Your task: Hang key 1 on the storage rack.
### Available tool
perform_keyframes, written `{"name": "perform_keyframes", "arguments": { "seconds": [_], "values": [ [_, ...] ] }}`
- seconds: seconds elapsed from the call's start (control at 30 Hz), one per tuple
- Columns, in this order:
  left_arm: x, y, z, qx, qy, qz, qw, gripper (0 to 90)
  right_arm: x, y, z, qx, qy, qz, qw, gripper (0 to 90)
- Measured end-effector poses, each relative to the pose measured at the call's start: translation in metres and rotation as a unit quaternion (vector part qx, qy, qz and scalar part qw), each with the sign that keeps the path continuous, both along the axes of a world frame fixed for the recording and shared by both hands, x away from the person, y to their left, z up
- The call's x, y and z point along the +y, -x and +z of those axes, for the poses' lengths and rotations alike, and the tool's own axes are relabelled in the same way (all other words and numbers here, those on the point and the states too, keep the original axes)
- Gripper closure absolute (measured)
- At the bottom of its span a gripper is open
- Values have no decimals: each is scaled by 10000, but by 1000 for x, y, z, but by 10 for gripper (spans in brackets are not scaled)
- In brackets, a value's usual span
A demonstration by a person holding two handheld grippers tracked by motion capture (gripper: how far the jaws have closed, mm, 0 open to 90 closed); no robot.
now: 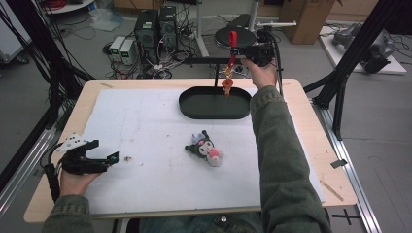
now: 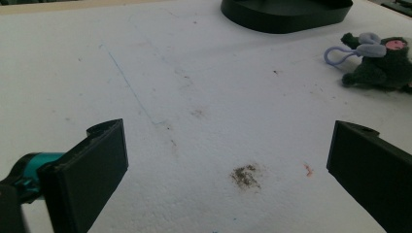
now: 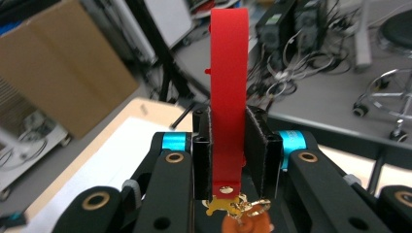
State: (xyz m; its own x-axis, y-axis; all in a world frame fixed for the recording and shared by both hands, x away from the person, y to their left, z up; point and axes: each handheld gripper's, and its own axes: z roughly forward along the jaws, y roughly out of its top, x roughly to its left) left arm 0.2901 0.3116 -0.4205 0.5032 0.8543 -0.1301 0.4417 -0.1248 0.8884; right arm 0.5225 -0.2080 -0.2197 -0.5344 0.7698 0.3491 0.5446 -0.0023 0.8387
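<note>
The right gripper [image 3: 228, 160] has its jaws clamped flat on a red strap [image 3: 228, 87], a gold clasp and orange charm [image 1: 227, 83] dangling beneath it, top centre of the high view, just over the black oval tray [image 1: 194, 109]. That charm could swing and catch the tray's rim or the thin black stand [image 1: 216, 73] behind it, I'd say. The left gripper [image 1: 109, 158], lower left, rests wide open and empty. The plush toy [image 1: 206, 149] lies mid-frame.

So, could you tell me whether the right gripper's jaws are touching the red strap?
Touching. In the right gripper view, the right gripper has both jaws pressed flat against the red strap, with no gap on either side.
</note>
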Motion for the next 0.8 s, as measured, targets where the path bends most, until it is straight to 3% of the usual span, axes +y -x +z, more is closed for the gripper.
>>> {"name": "perform_keyframes", "arguments": {
  "seconds": [0.17, 0.37, 0.43, 0.63, 0.8],
  "values": [
    [0, 0, 0, 14, -16, -2, 10000, 17, 1, -8, -5, -211, 43, -98, 9997, 745],
    [-3, -2, 0, 43, -121, -62, 9999, 17, 5, -11, -5, -533, -71, -218, 9983, 745],
    [-3, -2, 0, 46, -121, -68, 9999, 17, 3, -14, -6, -553, -139, -273, 9980, 745],
    [-2, -3, -1, 58, -112, -54, 9999, 17, -2, -26, -13, -469, -694, -268, 9961, 745],
    [-2, -3, -1, 63, -127, -48, 9999, 17, 1, -35, -18, -471, -526, -418, 9966, 745]
  ]
}}
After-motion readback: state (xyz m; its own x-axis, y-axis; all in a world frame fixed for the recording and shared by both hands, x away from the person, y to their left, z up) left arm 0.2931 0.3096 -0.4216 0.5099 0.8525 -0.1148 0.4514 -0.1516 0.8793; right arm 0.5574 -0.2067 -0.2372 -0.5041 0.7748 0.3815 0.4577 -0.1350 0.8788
